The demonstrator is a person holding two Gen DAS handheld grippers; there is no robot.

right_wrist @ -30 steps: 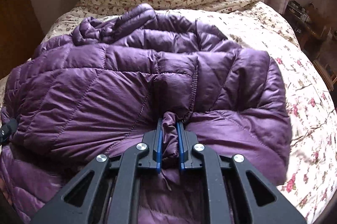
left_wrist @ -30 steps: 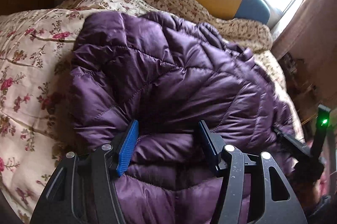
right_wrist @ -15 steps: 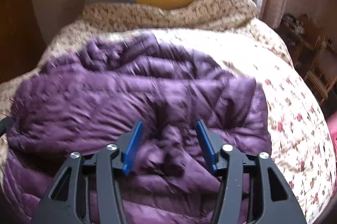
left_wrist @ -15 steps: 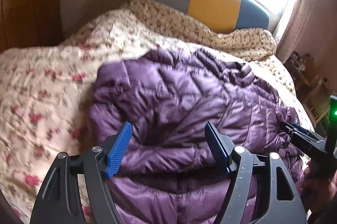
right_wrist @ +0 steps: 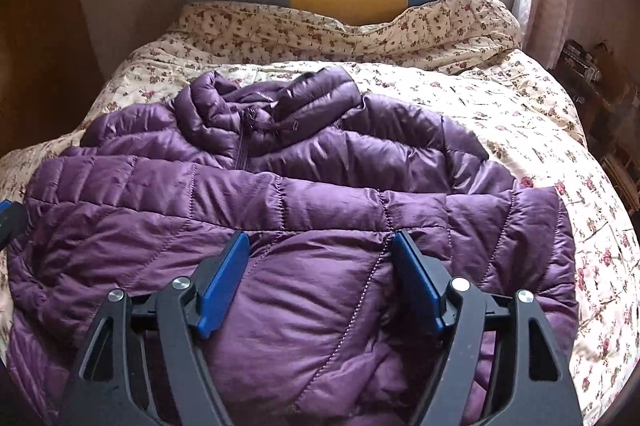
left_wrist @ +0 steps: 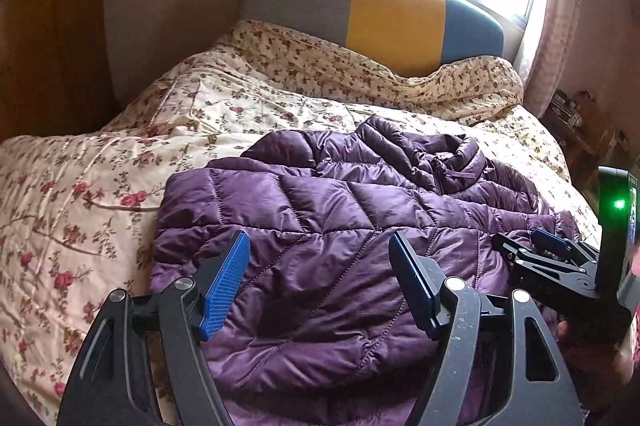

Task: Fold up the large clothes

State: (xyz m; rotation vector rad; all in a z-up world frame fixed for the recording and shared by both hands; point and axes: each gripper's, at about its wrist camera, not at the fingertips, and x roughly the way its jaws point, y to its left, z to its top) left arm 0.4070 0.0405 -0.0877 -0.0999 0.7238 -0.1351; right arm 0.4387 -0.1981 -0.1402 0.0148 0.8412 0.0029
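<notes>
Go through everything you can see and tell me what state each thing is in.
Purple puffer jacket: lying on the bed, bottom part folded up, zipper closed.
Left hand-held gripper: open, holding nothing.
Right hand-held gripper: open, holding nothing.
Floral quilt: spread out, rumpled by the headboard.
</notes>
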